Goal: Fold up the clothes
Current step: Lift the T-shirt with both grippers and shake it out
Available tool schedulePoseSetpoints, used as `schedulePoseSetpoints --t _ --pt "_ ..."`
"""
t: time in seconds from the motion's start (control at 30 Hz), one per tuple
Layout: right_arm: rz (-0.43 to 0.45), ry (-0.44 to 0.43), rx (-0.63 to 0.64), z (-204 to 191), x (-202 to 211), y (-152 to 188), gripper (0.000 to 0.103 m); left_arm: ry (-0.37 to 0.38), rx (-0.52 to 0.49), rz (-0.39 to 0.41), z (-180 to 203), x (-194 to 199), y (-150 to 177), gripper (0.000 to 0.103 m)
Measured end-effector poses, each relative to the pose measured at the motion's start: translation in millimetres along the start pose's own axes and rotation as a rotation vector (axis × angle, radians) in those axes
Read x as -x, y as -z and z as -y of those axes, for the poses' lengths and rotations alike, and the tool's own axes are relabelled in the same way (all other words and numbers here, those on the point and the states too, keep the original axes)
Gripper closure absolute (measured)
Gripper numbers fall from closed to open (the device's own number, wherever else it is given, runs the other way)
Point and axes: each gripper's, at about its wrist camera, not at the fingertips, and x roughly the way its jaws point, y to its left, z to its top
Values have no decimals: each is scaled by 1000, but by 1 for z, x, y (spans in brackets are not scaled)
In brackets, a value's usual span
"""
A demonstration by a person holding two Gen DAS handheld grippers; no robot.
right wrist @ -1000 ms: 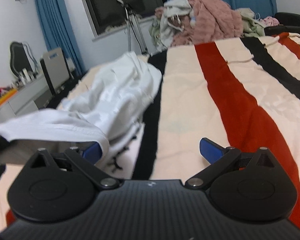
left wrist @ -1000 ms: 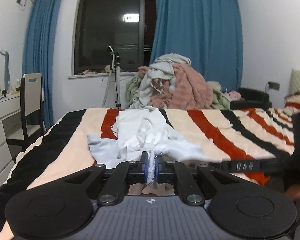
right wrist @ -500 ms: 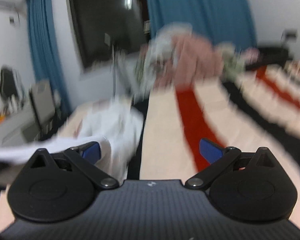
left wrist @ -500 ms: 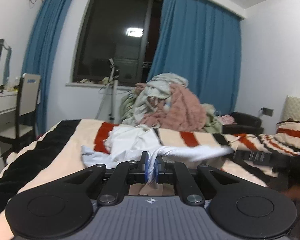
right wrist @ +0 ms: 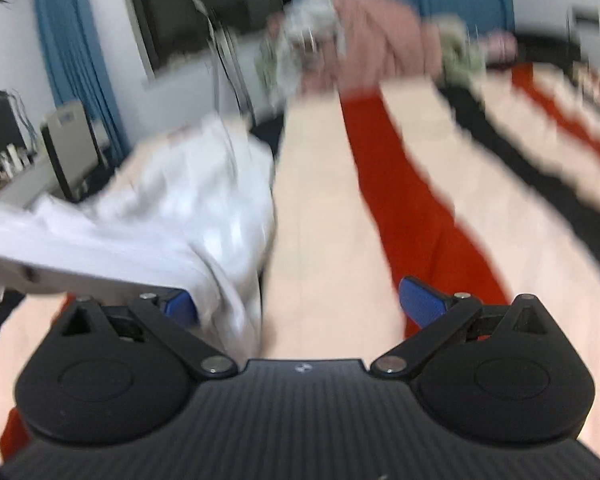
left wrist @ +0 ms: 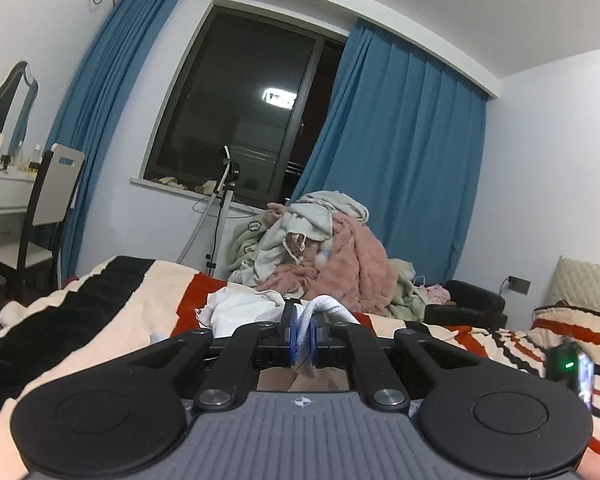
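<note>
The white garment (left wrist: 244, 312) lies bunched on the striped bed (left wrist: 112, 312), with one edge of it raised and pinched in the left gripper (left wrist: 302, 334), whose jaws are closed tight on the cloth. In the right wrist view the same white garment (right wrist: 172, 216) is blurred, a flap of it stretching off to the left; the right gripper (right wrist: 300, 304) has its jaws wide apart and holds nothing, though cloth brushes its left finger. Judging from this, folding has barely begun: the piece looks crumpled, no neat fold shows, and it probably needs spreading flat first. Beyond it a heap of clothes (left wrist: 320, 248) waits at the far end of the bed, seemingly unfolded
</note>
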Motion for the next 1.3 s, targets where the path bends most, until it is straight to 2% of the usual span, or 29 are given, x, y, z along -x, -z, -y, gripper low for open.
schedulePoseSetpoints --t 0.03,0.13,0.2,0.33,0.4,0.43,0.5,0.57,0.67,0.73,0.77,0.8,0.93,1.0,1.13,1.23,1.27,1.3 --pt "-38 -5 -17 2 -5 1 0 3 -2 1 0 0 0 97" --pt "1 25 -27 2 6 -2 0 13 -10 4 1 1 -1 97" --pt "154 84 -13 1 30 -11 0 19 -15 7 2 2 -2 97" --pt "596 198 114 -19 98 -17 0 32 -25 11 3 3 -3 96" --pt "757 267 228 -35 121 -12 0 40 -36 15 6 3 -3 96" --pt "778 302 276 -40 124 -11 0 37 -40 17 7 3 -2 96" --pt "711 342 352 -46 117 -11 0 29 -38 23 6 4 -2 97" --pt "551 317 340 -40 94 -13 0 15 -14 33 2 6 -4 97" --pt "184 204 192 -15 43 -12 0 6 13 34 -2 7 -6 97" --pt "55 154 85 -1 22 -6 0 -2 23 -6 -4 3 -5 97" --pt "60 174 49 2 23 -5 0 -7 28 -31 -5 0 -4 97" --pt "105 190 39 0 29 -6 0 -13 33 -56 -6 -3 -2 97" --pt "425 218 80 -15 81 -17 0 -34 53 -155 -9 -14 2 96" --pt "512 201 103 -17 97 -19 0 -45 69 -218 -12 -21 6 95" --pt "530 182 153 -25 112 -14 0 -69 97 -380 -21 -37 21 93" --pt "524 178 196 -32 116 -10 0 -56 99 -447 -25 -42 28 90" --pt "525 177 205 -35 115 -12 0 -49 89 -457 -25 -43 29 85" --pt "529 177 214 -36 117 -13 0 -44 73 -462 -23 -44 30 74"
